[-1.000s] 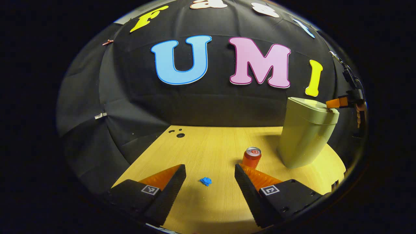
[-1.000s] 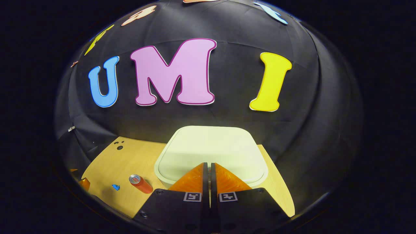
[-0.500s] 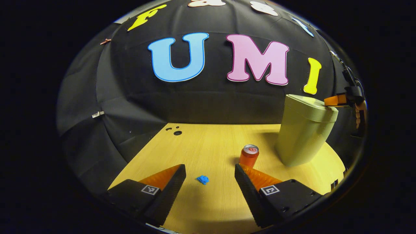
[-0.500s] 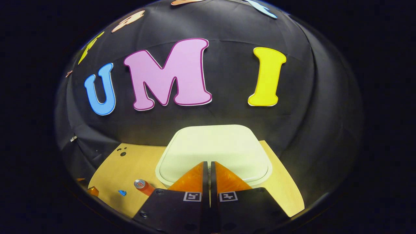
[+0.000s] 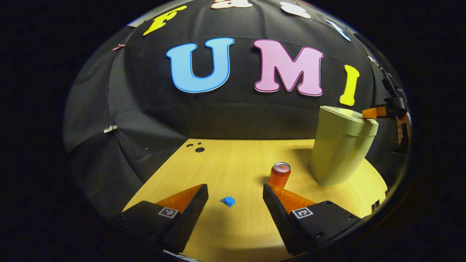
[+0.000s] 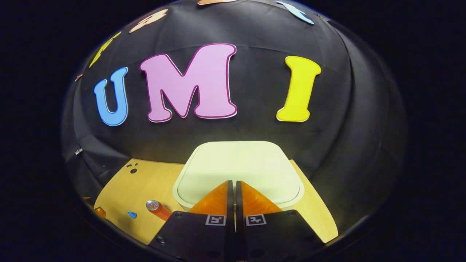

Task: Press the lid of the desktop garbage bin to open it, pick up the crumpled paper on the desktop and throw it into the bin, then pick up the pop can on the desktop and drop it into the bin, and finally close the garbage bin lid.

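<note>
Left gripper view puts your left hand-held gripper (image 5: 235, 193) at the bottom centre of the frame, its two fingers spread wide with nothing between them but bare counter (image 5: 233, 163). The crumpled paper (image 5: 228, 201), a small blue wad, lies on the wood in the gap between those fingers, a little nearer the left one and touching neither. The pop can (image 5: 280, 174) stands upright just above the tip of the right-hand finger, right of centre, with its silver top facing up. To the right of the can, at the right of the frame, stands the garbage bin (image 5: 340, 149), pale green and upright on the counter, with its lid (image 5: 349, 115) down and shut. At the far right edge, level with that lid, you can see your right hand-held gripper (image 5: 373, 113) with its tip resting on the lid's right end. In the right gripper view, your right hand-held gripper (image 6: 233, 191) sits at the bottom centre with its fingers pressed together, only a thin seam between them and nothing pinched. The tips lie over the near edge of the lid (image 6: 238, 165), which spreads across the lower middle of the frame as a flat, pale, rounded square, closed on the garbage bin (image 6: 181, 195). At the lower left of that view the pop can (image 6: 157, 209) and, further left, the crumpled paper (image 6: 132, 214) sit apart from each other on the counter (image 6: 123, 189), both left of the bin.
</note>
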Available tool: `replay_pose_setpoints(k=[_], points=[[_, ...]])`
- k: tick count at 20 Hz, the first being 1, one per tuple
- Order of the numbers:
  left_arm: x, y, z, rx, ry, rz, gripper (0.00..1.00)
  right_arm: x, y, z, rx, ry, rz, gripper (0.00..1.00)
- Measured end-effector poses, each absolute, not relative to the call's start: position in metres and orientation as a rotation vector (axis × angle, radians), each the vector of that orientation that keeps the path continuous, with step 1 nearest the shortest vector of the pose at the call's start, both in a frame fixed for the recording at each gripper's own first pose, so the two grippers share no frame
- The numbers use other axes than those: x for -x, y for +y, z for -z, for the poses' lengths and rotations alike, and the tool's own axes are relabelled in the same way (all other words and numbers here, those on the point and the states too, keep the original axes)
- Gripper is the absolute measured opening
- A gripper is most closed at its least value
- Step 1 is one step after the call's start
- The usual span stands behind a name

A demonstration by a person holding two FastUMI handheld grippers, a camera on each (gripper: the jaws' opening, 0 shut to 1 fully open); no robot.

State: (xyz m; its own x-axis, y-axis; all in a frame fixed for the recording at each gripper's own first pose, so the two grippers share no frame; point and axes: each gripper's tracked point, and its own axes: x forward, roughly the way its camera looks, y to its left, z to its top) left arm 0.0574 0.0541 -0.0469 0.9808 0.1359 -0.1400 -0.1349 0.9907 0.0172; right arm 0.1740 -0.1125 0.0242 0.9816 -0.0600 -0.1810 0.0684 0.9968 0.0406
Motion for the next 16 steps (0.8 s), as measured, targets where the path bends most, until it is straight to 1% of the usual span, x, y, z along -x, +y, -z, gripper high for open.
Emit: replay_pose_setpoints(k=[5,6,8,16], points=[[-0.046,0.069,0.040,-0.014,0.108,-0.159,0.98,-0.174,-0.114,-0.035,-0.027,0.152,0.094,0.05],[-0.043,0.073,0.040,-0.019,0.103,-0.164,0.97,-0.174,-0.122,-0.034,0.003,0.158,0.127,0.05],[-0.038,0.078,0.038,-0.016,0.091,-0.165,0.97,-0.170,-0.116,-0.041,0.022,0.147,0.129,0.05],[-0.034,0.101,0.043,0.028,0.078,-0.130,0.97,-0.138,-0.093,-0.059,-0.038,0.118,0.138,0.05]])
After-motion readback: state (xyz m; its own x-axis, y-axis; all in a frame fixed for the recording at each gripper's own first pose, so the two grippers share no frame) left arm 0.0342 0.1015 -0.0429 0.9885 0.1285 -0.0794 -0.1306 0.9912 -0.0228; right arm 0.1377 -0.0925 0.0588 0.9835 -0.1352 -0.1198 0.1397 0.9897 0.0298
